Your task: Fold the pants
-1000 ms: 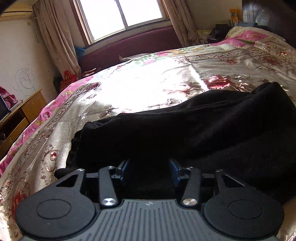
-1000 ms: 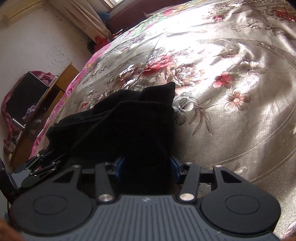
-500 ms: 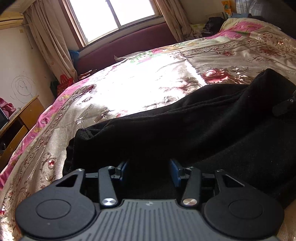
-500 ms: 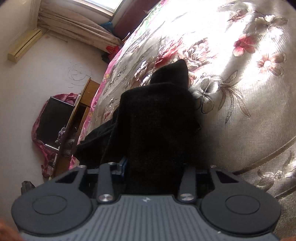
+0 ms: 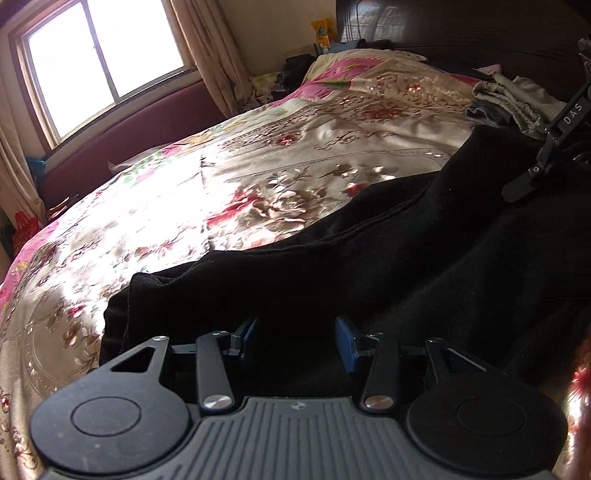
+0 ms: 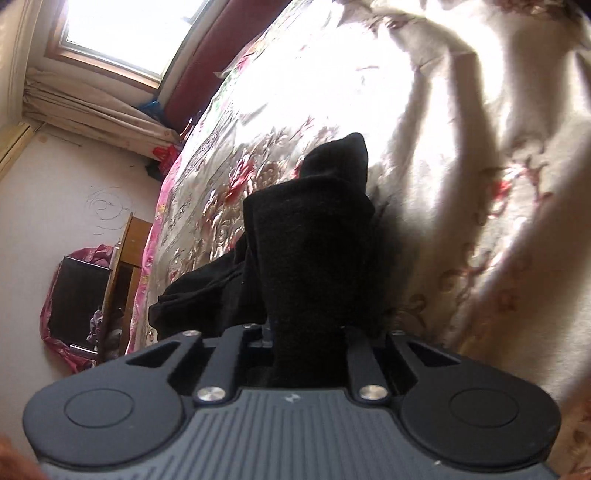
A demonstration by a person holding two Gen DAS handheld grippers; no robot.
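The black pants [image 5: 388, 258] lie across the near part of a bed, on a shiny floral bedspread [image 5: 258, 177] of gold and pink. The cloth is thick, soft and matte, so dark that seams and folds barely show; one end lies flat with a squared corner toward the window [image 5: 103, 62], while the other end is pulled up in a bunch. From the right wrist view that bunch stands as a tall black column [image 6: 314, 258] with a peak flopped over at the top, and the rest trails down toward the bed's edge.

The right gripper [image 6: 306, 332] has just been closing, and its jaws now clamp a fold of the pants; its fingers are buried in the cloth and cannot be seen. The left gripper [image 5: 295, 339] stands about half open, blue pads [image 5: 345, 341] apart, with black fabric lying between them; whether they press on it is hard to tell.

By the headboard [image 5: 461, 26] lies a heap of crumpled pale clothes [image 5: 509, 99], partly cut off. Sun glare washes out much of the bedspread. Below the bed's side, a wooden cabinet [image 6: 127, 266] holds a dark screen [image 6: 79, 291] wrapped in pink cloth.
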